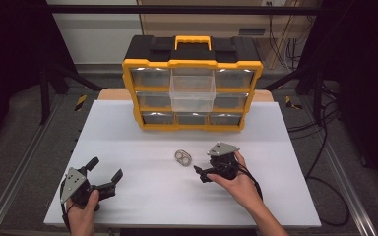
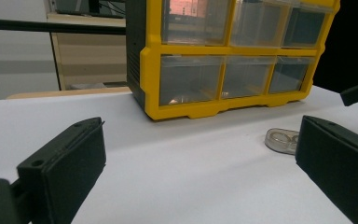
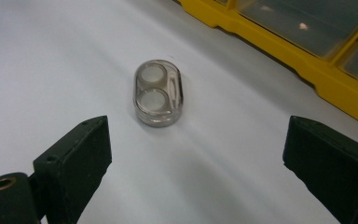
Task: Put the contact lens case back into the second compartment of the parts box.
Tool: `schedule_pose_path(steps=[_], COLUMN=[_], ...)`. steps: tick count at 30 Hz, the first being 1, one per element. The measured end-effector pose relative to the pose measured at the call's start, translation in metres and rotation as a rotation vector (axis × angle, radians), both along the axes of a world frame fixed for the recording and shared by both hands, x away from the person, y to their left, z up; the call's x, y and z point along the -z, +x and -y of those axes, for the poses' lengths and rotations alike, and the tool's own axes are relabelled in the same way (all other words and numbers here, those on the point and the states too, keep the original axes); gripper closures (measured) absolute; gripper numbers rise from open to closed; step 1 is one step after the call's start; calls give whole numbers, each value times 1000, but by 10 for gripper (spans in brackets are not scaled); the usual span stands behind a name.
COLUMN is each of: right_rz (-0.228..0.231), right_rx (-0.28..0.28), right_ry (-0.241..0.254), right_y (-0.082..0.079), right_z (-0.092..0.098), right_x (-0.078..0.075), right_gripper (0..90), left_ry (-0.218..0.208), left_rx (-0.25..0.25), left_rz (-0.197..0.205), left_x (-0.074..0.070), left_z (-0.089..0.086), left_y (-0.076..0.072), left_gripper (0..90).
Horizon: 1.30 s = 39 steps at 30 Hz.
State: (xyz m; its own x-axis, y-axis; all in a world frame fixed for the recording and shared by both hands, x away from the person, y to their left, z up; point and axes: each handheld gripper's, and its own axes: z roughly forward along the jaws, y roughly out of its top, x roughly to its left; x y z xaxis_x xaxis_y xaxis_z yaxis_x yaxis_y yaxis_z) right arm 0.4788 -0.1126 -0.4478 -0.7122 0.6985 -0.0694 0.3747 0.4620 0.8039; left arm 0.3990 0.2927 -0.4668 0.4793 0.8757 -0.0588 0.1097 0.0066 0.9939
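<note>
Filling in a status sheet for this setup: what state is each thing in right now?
Organizer: upright at the table's far edge, handle on top.
Middle drawer: pulled out; contents cannot be told.
Other drawers: pushed in.
Clear case: lying flat on the table, untouched.
Left gripper: jaws open, holding nothing.
Right gripper: jaws open, holding nothing, pointed at the case.

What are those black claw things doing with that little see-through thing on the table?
A person holds a claw tool in each hand at a white table. The right gripper points at a small clear oval piece with two round holes lying on the table, jaws open with nothing between them, not touching it. The left gripper rests open near the table's front edge, holding nothing. Behind stands a yellow and black organizer box with one clear drawer pulled out.
</note>
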Motion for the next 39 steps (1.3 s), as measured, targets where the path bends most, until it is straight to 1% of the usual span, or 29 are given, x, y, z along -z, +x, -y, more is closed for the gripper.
schedule_pose_path(steps=[2,3,6,9,11,14,19,21,25,27,30,33,34,39], right_rz=[-19,-19,-41,-56,-68,-80,-84,-97,-122,-124,-138,-148,-158,-177], right_rx=[-15,-15,-17,-21,-23,-23,-6,-14,-8,-8,-2,5,10,14], right_ry=[-17,-17,-32,-31,-40,-32,-27,-31,-29,-31,-7,-1,5,19], right_y=[4,4,8,11,13,16,20,21,23,24,26,28,29,32], right_z=[-10,-10,-19,-26,-30,-35,-43,-45,-49,-51,-54,-54,-54,-53], right_x=[-1,-1,-1,1,2,3,5,5,6,6,7,8,9,10], right_gripper=[83,83,83,83,83,83,86,104,128,153,172,207,212,321], left_ry=[1,0,6,5,5,6,2,2,4,7,6,4,3,3], left_rx=[3,3,7,9,10,12,15,15,18,20,21,21,22,26], left_rz=[0,1,2,3,2,2,4,4,4,4,5,5,5,6], left_x=[0,0,0,0,0,0,0,0,0,0,0,0,0,0], left_z=[0,1,1,1,1,1,1,1,2,2,2,1,1,2], left_y=[0,0,0,1,1,2,2,3,3,4,4,4,4,5], left_gripper=[14,14,14,14,14,14,14,14,14,14,14,14,14,14])
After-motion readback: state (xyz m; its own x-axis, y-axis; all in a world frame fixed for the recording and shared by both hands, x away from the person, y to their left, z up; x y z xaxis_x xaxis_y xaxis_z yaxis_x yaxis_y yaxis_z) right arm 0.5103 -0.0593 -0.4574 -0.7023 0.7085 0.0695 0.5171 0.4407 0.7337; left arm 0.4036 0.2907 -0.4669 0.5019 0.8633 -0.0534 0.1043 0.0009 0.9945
